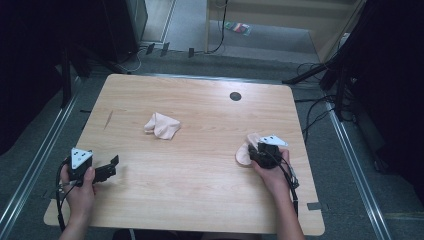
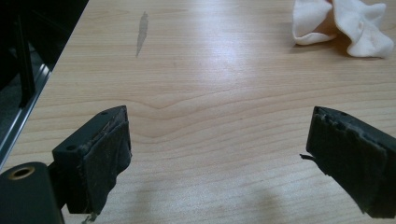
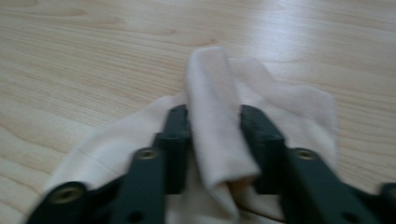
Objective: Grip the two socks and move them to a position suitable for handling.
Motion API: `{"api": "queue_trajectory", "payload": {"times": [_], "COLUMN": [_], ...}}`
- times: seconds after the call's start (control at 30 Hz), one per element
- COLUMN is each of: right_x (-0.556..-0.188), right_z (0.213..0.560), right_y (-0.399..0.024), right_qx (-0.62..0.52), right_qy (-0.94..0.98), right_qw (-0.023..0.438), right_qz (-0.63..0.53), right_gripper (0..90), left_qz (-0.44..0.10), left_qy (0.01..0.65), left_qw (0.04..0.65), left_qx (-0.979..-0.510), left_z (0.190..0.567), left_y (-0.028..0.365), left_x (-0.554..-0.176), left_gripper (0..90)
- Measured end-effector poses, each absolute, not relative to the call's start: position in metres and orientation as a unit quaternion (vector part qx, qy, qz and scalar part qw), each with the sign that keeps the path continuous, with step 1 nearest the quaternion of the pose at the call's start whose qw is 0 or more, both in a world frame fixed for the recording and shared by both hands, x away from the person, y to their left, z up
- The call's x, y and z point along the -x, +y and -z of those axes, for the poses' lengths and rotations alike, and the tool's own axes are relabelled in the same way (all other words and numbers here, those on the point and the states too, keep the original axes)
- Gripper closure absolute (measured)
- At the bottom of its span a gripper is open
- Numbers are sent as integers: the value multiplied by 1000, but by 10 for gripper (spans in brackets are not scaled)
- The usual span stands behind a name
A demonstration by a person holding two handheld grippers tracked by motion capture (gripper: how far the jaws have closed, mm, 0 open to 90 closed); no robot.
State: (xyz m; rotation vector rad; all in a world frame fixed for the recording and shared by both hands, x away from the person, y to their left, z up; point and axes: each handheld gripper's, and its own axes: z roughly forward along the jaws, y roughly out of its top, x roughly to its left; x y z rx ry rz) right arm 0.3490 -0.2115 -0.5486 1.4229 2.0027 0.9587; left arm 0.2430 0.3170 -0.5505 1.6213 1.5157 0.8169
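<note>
Wooden table [image 1: 200,165], landmark. Pale sock [image 3: 219,135]: near the table's right edge, a raised fold pinched between the right gripper [image 3: 215,126] jaws, which press it from both sides. Second pale sock [image 1: 162,125]: crumpled near the table's centre, untouched. Left gripper [image 2: 217,154]: near the table's left edge, jaws wide apart, holding nothing.

Overhead light glares softly off the pale table [image 1: 200,165], surroundings stay dim, and the right gripper view is blurred.
</note>
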Motion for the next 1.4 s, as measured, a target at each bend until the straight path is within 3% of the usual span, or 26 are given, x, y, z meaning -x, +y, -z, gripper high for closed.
{"api": "queue_trajectory", "payload": {"times": [0.07,0.13,0.4,0.8,1.4], "right_x": [-348,-347,-338,-302,-272], "right_z": [549,548,535,486,476], "right_y": [-211,-210,-207,-195,-163], "right_qx": [-539,-546,-546,-535,-512], "right_qy": [723,717,693,666,679], "right_qw": [258,262,263,257,260], "right_qz": [-348,-345,-391,-451,-458], "right_gripper": [845,871,876,876,875], "left_qz": [-319,-318,-325,-339,-340], "left_qy": [593,594,593,598,567], "left_qw": [379,380,379,388,411], "left_qx": [-634,-634,-632,-615,-628], "left_z": [551,550,550,546,533], "left_y": [317,318,316,316,287], "left_x": [-243,-243,-242,-237,-225], "left_gripper": [70,70,69,68,68]}}
